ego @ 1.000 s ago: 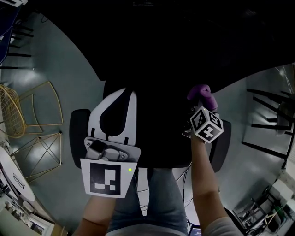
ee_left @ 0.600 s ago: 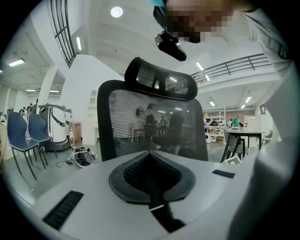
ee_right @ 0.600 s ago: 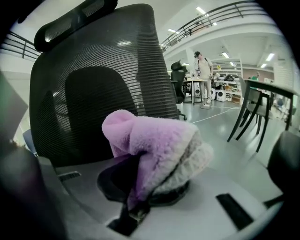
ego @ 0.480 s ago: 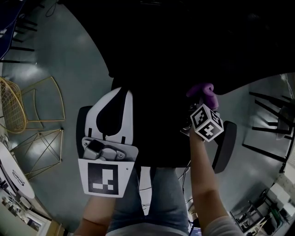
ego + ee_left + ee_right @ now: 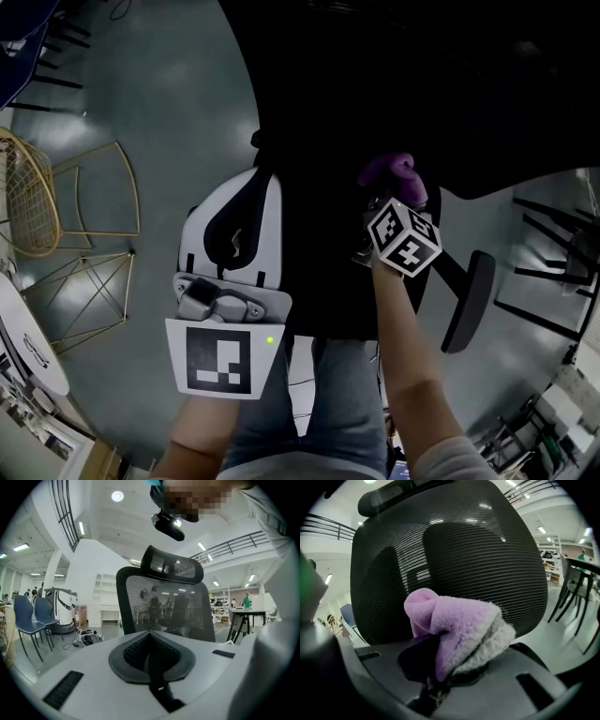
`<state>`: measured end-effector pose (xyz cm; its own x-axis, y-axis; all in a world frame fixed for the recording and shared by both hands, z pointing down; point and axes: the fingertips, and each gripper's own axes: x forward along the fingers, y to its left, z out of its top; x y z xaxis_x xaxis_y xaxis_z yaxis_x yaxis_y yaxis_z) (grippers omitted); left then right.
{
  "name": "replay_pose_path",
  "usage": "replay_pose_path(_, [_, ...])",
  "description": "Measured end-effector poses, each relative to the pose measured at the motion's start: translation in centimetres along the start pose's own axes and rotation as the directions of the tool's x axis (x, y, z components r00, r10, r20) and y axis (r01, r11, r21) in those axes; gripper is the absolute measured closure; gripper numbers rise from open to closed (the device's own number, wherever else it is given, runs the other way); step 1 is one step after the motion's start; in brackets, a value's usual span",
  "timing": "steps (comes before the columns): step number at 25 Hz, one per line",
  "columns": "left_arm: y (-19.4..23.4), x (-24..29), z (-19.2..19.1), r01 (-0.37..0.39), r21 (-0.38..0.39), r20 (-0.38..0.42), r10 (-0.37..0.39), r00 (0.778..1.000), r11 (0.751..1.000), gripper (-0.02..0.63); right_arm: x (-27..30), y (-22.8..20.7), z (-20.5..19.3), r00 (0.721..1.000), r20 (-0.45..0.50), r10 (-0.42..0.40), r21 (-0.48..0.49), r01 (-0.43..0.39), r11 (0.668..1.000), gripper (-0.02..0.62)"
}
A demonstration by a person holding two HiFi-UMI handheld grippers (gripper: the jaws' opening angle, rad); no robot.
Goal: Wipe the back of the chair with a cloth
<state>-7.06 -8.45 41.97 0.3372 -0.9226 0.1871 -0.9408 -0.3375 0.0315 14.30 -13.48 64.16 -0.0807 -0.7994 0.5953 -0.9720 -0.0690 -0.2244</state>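
Cloth [image 5: 457, 625] in R tool [image 5: 438, 681], nr chair [image 5: 450, 541]

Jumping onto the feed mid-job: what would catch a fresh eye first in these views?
The fluffy purple cloth stands out first, bunched in the shut right claw. The black mesh chair back fills the right gripper view just behind it. The left claw is shut on nothing and faces the same chair from farther off.
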Motion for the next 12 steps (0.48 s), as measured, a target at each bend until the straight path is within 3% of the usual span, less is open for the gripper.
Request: replay_pose_path(12, [2.7, -1.9, -0.2, -0.028, -0.035, 0.012, 0.029, 1.000, 0.999, 0.592, 0.7, 6.5, -1.1, 0.998, -0.017, 0.066, -0.001, -0.066, 0.998, 0.540])
